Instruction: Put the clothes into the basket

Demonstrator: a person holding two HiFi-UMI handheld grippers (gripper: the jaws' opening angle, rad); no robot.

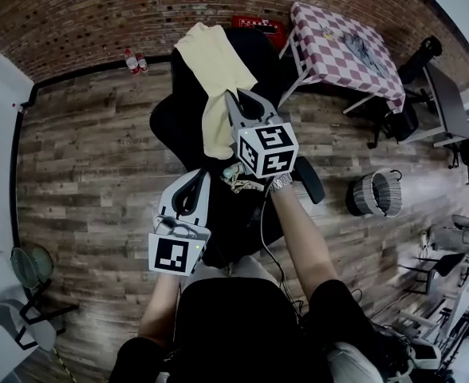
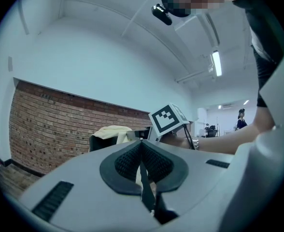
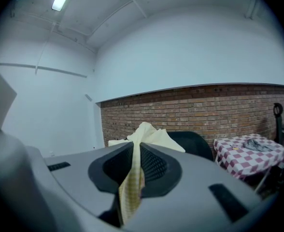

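A pale yellow garment [image 1: 213, 70] lies draped over the back of a black chair [image 1: 171, 126]. My right gripper [image 1: 234, 96] reaches its lower part, and in the right gripper view the right gripper [image 3: 133, 142] is shut on a fold of that garment [image 3: 150, 135], which runs down between the pads. My left gripper [image 1: 201, 175] hangs nearer to me over the chair seat, apart from the garment. In the left gripper view the left gripper [image 2: 141, 143] stands shut; the garment [image 2: 110, 131] shows beyond it. A woven basket [image 1: 376, 192] stands on the floor to the right.
A table with a red-checked cloth [image 1: 342, 38] stands at the back right, with dark clothing on it. Desks and chairs [image 1: 450, 110] crowd the right edge. A brick wall [image 1: 99, 14] runs along the back, with bottles [image 1: 135, 60] at its foot. A fan [image 1: 27, 266] sits at the lower left.
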